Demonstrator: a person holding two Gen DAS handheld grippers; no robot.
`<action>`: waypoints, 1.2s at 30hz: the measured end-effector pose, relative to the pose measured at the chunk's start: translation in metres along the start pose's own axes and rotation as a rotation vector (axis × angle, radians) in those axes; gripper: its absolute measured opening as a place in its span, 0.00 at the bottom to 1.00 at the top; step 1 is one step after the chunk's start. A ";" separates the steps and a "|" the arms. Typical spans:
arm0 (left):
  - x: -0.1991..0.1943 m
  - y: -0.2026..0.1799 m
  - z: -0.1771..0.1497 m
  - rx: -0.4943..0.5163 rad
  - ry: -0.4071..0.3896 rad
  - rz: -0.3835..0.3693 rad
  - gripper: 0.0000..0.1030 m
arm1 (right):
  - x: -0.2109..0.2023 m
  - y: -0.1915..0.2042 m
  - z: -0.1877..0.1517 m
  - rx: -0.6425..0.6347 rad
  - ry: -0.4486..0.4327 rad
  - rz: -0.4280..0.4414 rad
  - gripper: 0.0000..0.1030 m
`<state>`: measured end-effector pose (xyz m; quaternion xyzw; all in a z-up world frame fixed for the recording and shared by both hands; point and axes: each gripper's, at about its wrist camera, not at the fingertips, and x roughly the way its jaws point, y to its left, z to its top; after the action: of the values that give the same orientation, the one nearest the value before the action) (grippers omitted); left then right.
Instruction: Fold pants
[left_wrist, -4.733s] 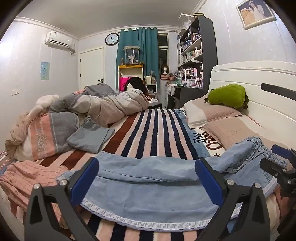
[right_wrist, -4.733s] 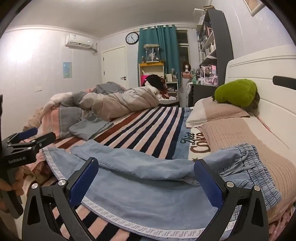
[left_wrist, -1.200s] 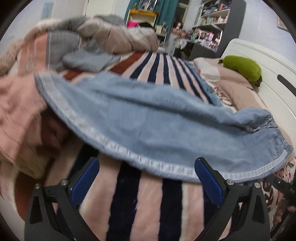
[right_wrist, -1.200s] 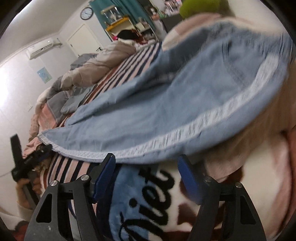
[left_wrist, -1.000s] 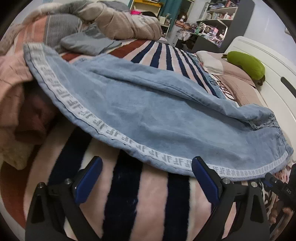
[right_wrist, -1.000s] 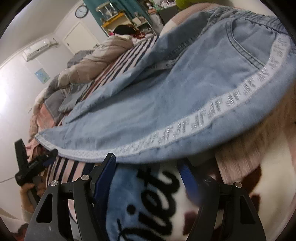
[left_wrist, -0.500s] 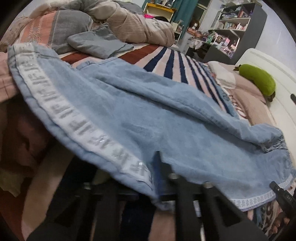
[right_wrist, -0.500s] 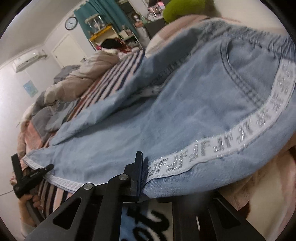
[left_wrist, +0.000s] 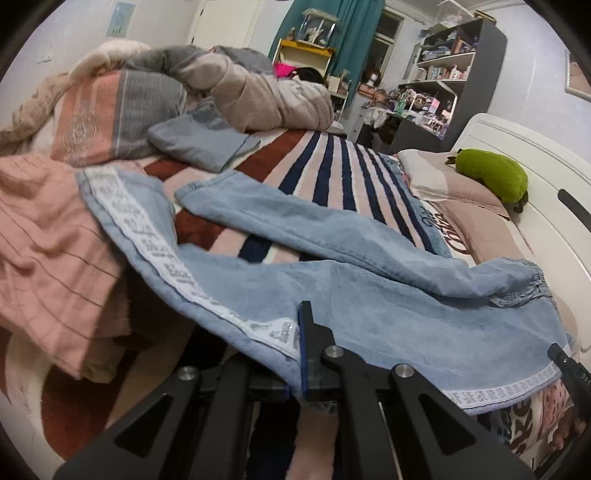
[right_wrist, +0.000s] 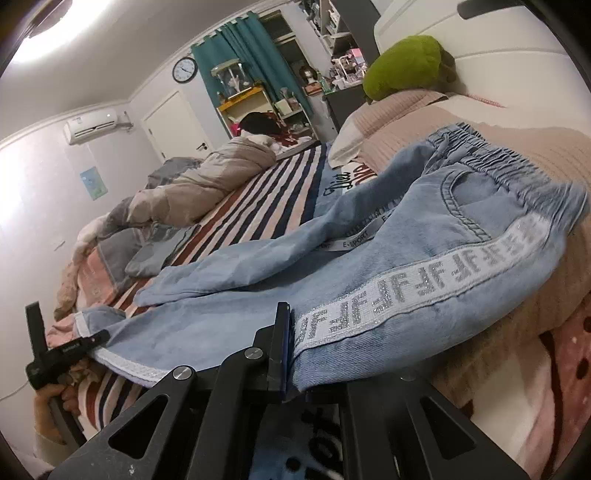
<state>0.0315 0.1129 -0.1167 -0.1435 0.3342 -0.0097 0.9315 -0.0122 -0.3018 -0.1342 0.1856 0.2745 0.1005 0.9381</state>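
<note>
Light blue denim pants (left_wrist: 369, 306) with a white lettered side stripe lie spread across the striped bed. The far leg lies loosely over the near one. My left gripper (left_wrist: 299, 354) is shut on the near striped edge of the pants, toward the leg end. My right gripper (right_wrist: 290, 354) is shut on the same striped edge of the pants (right_wrist: 388, 258), closer to the elastic waistband (right_wrist: 491, 158). The right gripper shows at the right edge of the left wrist view (left_wrist: 569, 365), and the left gripper at the left of the right wrist view (right_wrist: 70, 350).
A pink checked blanket (left_wrist: 48, 236) lies heaped under the leg end. Crumpled duvets (left_wrist: 258, 96) and folded grey cloth (left_wrist: 199, 144) sit at the far side. Pillows (left_wrist: 461, 188), a green plush (left_wrist: 491, 177) and the white headboard (left_wrist: 546, 192) are on the right.
Both grippers moved down to the near striped edge and closed on it; a second ago they were open just short of it. The edge is now lifted slightly.
</note>
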 end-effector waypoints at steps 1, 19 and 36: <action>-0.004 -0.001 0.000 0.005 -0.006 0.000 0.02 | -0.003 0.001 -0.001 -0.004 -0.004 0.004 0.00; 0.020 -0.028 0.075 0.120 0.010 -0.007 0.03 | 0.035 0.013 0.096 -0.150 0.055 0.079 0.00; 0.178 -0.055 0.165 0.294 0.143 0.070 0.07 | 0.191 -0.008 0.169 -0.261 0.256 -0.081 0.01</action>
<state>0.2771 0.0832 -0.0903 0.0073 0.3994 -0.0361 0.9160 0.2405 -0.3030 -0.0967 0.0369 0.3837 0.1203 0.9148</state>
